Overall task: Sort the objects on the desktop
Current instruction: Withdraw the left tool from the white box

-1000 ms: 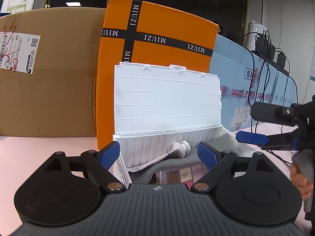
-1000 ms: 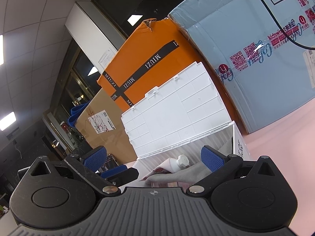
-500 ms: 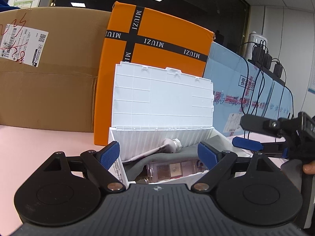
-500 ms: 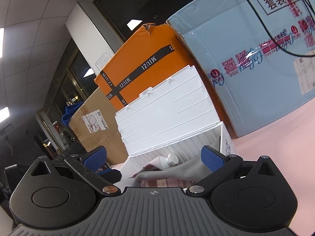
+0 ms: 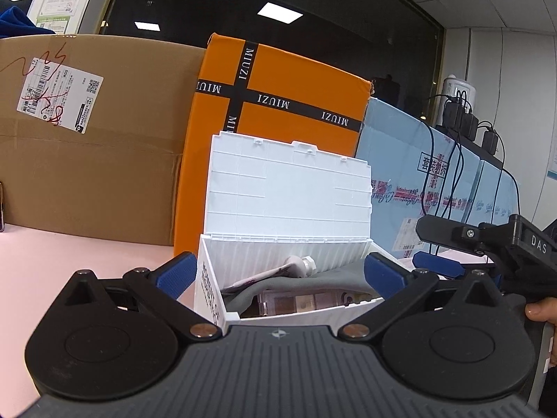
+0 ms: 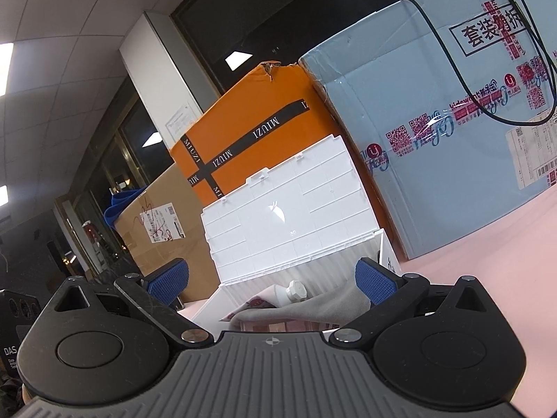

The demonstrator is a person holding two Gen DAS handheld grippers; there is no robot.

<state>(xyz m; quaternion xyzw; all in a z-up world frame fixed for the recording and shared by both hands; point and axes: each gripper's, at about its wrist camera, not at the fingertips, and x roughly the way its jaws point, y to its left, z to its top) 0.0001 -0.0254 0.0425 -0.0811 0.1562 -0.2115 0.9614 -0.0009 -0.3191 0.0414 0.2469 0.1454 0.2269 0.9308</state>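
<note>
A white plastic storage box stands open on the pink table, its lid upright against the orange carton. Inside lie a white tube with a screw cap, a grey cloth and a clear case with pinkish squares. My left gripper is open and empty, just in front of the box. My right gripper is open and empty, near the box from the right; it also shows in the left wrist view. The box, tube and cloth show in the right wrist view.
Behind the box stand an orange MIUZI carton, a brown cardboard carton at left and a light blue carton at right with black cables hanging over it. The pink tabletop extends to the right.
Both grippers have drawn back and risen a little from the box, so more of its inside shows. Both stay open and empty.
</note>
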